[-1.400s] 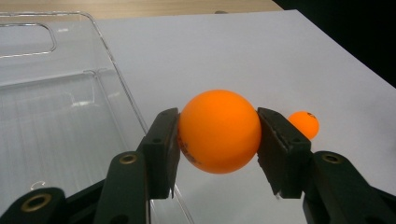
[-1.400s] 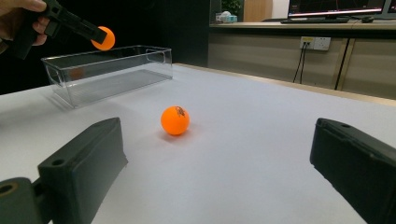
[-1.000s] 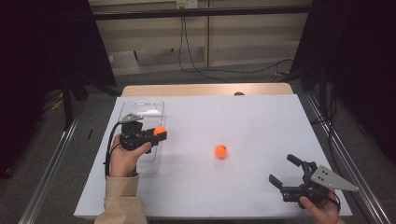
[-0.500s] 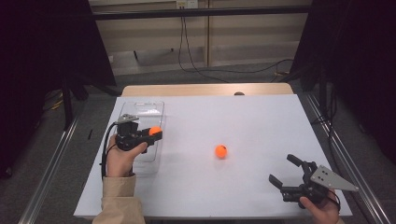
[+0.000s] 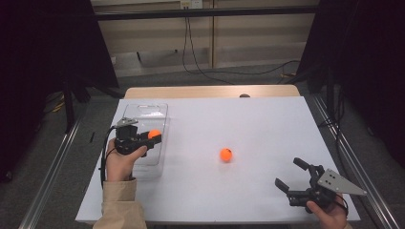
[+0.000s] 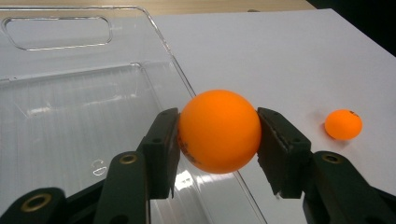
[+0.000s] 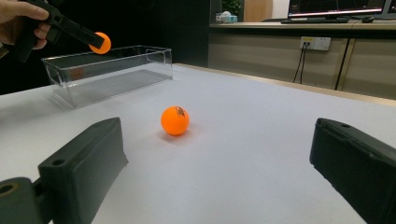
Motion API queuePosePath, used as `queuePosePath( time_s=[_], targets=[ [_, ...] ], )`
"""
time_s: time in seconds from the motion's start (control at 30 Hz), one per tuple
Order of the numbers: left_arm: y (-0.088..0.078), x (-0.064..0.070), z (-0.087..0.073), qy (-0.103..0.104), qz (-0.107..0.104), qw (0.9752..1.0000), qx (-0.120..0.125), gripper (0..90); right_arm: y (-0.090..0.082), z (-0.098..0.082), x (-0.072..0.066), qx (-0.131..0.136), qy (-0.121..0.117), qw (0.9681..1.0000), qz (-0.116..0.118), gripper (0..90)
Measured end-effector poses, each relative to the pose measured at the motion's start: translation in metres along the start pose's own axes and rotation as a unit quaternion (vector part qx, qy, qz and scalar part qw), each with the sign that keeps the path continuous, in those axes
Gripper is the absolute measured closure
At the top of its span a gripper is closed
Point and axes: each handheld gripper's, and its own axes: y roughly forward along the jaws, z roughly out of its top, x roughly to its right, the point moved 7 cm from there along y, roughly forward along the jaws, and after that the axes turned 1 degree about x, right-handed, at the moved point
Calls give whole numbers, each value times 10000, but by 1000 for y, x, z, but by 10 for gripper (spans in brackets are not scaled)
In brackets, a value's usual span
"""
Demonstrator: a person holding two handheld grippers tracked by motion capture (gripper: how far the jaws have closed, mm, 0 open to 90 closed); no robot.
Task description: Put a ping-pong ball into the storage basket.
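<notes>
Left tongs (image 6: 218,135): clenched on an orange ball (image 6: 218,131), held above the clear bin (image 6: 70,121) rim. Right tongs (image 7: 217,158): spread wide, holding nothing; second ball (image 7: 175,120) on the table (image 7: 261,140) ahead, untouched.

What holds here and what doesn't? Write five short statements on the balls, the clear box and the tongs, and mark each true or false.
1. The left tongs are shut on an orange ball. True.
2. That held ball already lies on the floor of the clear box. False: it is up in the tongs, over the box's rim.
3. A second orange ball lies on the white table, outside the box. True.
4. The right tongs grip the second ball. False: their jaws stand open and empty, apart from it.
5. The clear box holds several balls. False: none lies in it.
</notes>
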Motion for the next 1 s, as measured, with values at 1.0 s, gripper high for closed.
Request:
queuePosePath(
  time_s=[1.0],
  targets=[
    [-1, -29, -12, 98, 592, 9982, -51, 509, 0, 0, 0, 13, -17, 10000, 4, 29]
  ],
)
